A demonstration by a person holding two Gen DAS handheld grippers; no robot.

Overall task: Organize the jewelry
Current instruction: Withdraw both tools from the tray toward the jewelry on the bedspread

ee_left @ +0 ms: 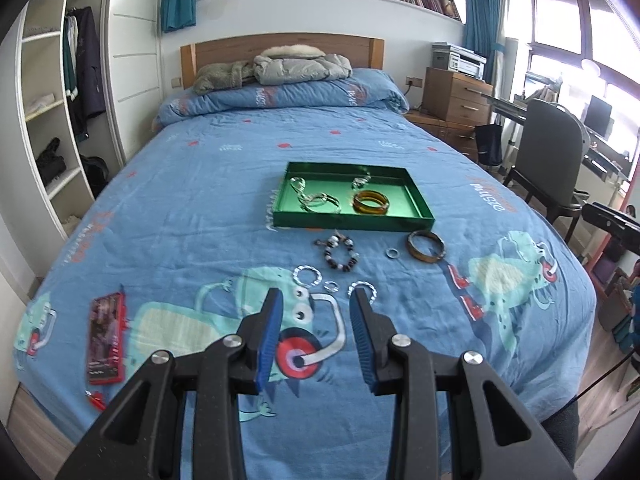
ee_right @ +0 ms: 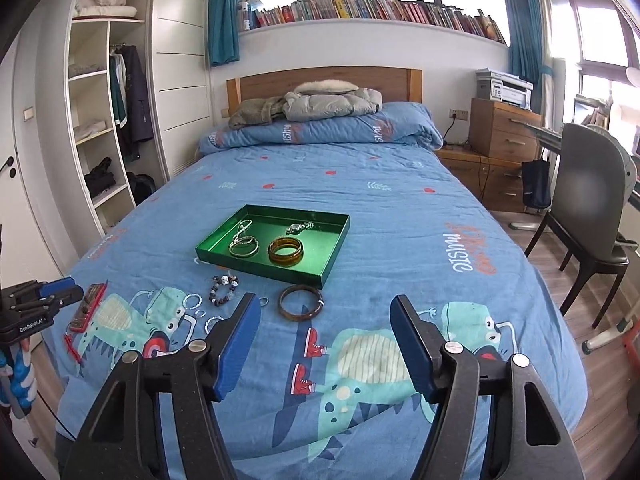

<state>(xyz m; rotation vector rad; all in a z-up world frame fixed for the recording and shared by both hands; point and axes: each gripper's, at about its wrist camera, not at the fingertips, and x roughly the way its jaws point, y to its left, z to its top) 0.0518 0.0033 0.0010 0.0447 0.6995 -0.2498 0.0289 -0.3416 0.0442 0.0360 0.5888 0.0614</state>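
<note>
A green tray (ee_left: 356, 222) (ee_right: 256, 270) lies on the blue bed. It holds an amber bangle (ee_left: 371, 202) (ee_right: 285, 251), silver bracelets (ee_left: 320, 200) (ee_right: 243, 246) and a watch (ee_right: 299, 227). In front of it on the bedspread lie a beaded bracelet (ee_left: 341, 255) (ee_right: 223, 290), a brown bangle (ee_left: 426, 245) (ee_right: 300, 302), a small ring (ee_left: 392, 253) and silver hoops (ee_left: 307, 275) (ee_right: 193, 301). My left gripper (ee_left: 316, 304) is open and empty, just short of the hoops. My right gripper (ee_right: 324, 312) is open and empty, near the brown bangle.
A red phone (ee_left: 106, 338) (ee_right: 86, 308) lies at the bed's front left. Folded coats (ee_left: 296, 66) sit by the headboard. A wardrobe (ee_left: 52, 120) stands left; a chair (ee_right: 588, 216), drawers (ee_right: 504, 132) and a desk stand right.
</note>
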